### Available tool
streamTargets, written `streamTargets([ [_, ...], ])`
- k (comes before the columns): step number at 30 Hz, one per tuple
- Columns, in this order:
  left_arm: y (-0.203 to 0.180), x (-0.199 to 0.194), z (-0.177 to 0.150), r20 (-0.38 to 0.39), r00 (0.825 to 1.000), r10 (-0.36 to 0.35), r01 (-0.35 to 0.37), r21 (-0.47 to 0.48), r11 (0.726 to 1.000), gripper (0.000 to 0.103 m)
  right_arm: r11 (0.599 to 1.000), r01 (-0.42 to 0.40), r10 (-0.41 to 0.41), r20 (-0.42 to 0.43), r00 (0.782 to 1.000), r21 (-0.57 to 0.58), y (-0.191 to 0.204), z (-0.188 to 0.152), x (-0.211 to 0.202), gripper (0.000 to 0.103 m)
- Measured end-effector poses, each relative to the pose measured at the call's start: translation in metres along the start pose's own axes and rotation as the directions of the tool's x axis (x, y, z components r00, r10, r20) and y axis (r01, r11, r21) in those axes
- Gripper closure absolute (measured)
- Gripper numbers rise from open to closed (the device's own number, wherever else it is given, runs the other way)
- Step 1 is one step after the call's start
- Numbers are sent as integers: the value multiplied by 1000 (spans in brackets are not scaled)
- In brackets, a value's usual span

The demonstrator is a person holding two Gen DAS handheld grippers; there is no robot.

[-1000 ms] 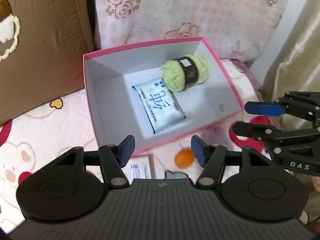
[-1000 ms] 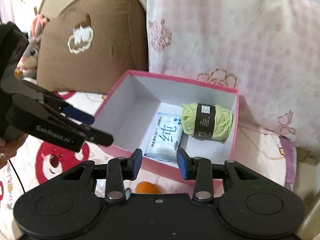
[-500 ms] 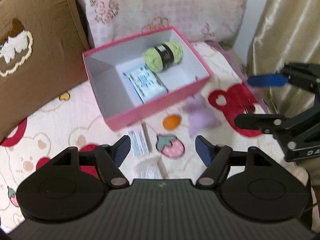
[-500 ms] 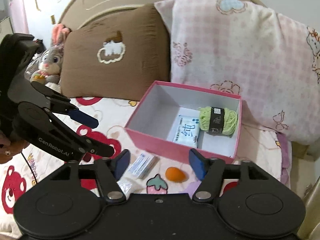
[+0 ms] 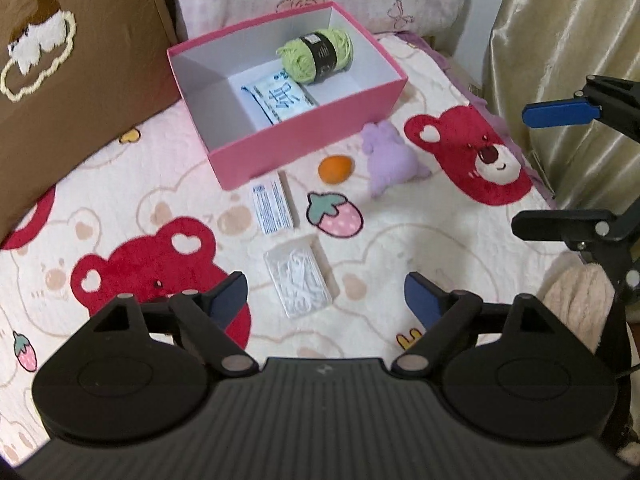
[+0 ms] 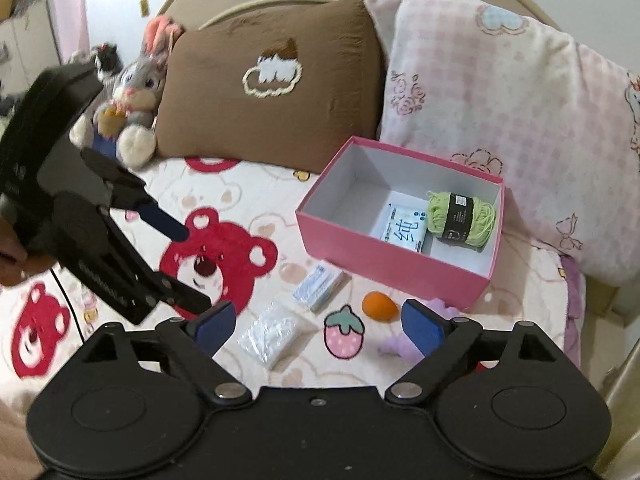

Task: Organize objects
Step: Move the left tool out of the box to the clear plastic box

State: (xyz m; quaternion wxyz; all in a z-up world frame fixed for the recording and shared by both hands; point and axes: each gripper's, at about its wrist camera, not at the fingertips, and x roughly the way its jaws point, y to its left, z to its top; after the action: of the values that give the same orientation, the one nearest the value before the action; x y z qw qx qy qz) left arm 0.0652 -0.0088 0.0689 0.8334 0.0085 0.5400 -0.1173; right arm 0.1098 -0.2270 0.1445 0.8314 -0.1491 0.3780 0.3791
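Both tools pulled back from pink box [image 5: 308, 136] | left tool [image 5: 326, 294] opening, empty | right tool [image 6: 316, 326] opening, empty

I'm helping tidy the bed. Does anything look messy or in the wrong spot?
Four things lie loose on the blanket outside the pink box: an orange ball, a purple plush, a small white packet and a clear bag. Nothing looks spilled or broken.

Bed [image 5: 132, 184] under a cream blanket printed with red bears, pink box [image 5: 308, 140] near the pillows, in front of it an orange ball [image 5: 335, 168], purple plush toy [image 5: 388, 160], small printed packet [image 5: 272, 208], clear plastic packet [image 5: 298, 280], brown pillow [image 6: 272, 92], pink checked pillow [image 6: 500, 100], grey plush rabbit [image 6: 132, 92].
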Motion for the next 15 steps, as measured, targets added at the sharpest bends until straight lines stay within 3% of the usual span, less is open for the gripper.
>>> streamTargets([
  [7,2,18,-21,-13,1000,2,-2,-4,1000,13,994,-52,53,9,999,-99,15,-23,12,11],
  [11,6,29,-32,18,1000,-21,22,-44,999,11,987,-114,120,41,992,-114,19,-41,23,11],
  [12,5,31,-35,32,999,-19,21,-41,999,7,985,-129,135,48,990,-116,20,-47,26,11],
  [15,4,41,-40,18,1000,-2,3,-42,999,6,980,-156,163,50,985,-125,23,-60,40,11],
])
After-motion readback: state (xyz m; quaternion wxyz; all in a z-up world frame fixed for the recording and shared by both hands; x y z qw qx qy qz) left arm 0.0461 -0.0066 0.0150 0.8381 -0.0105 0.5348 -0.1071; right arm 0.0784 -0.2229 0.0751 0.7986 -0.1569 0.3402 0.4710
